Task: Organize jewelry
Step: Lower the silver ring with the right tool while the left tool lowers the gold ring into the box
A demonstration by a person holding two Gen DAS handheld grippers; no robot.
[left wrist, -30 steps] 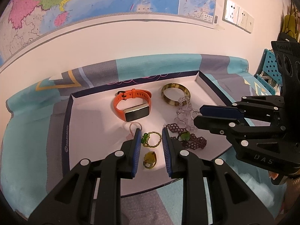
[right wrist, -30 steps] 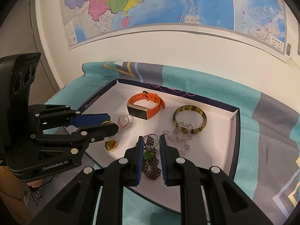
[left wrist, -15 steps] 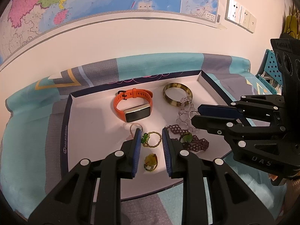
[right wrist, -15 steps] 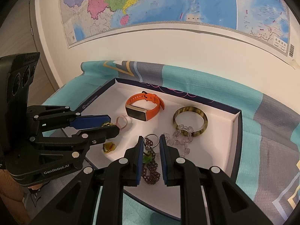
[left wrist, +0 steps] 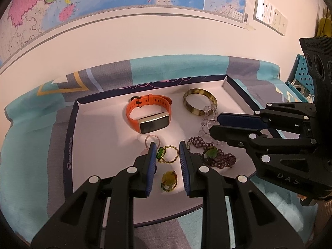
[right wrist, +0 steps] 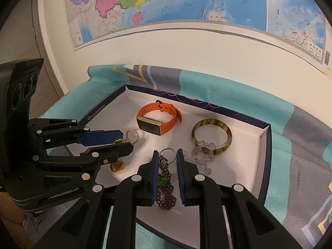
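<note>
Left gripper (left wrist: 167,147) — jaws narrowly parted, nothing between the pads, poised above the near-left part of the tray (left wrist: 69,143) with a gold bead ring with a green stone (left wrist: 167,154) framed in the gap below and an amber-yellow ring (left wrist: 169,179) nearer still. Right gripper (right wrist: 167,154) — jaws likewise a narrow slot, gripping nothing, hanging over the purple beaded bracelet (right wrist: 166,193), on which a green-stoned ring (right wrist: 161,180) lies; a silver ring (right wrist: 167,152) sits at its far end. Contents of tray, far side: orange smart band (left wrist: 148,115) at centre, tortoiseshell bangle (left wrist: 200,102) to its right, with a clear bead bracelet (right wrist: 202,155) overlapping the bangle's near edge. Small pink bead ring (left wrist: 152,140) lies just near of the band. Tray rests on a teal and grey cloth (left wrist: 27,145) against a wall bearing a map (right wrist: 186,0). Step in hand, as judged: selection — both tools lined up over small pieces, none yet lifted, sorting not visibly begun. Next move calls for lowering one gripper until its pads straddle a single ring, then closing; jaws may need widening first. Risk on the right: catching bracelet beads together with the ring.
</note>
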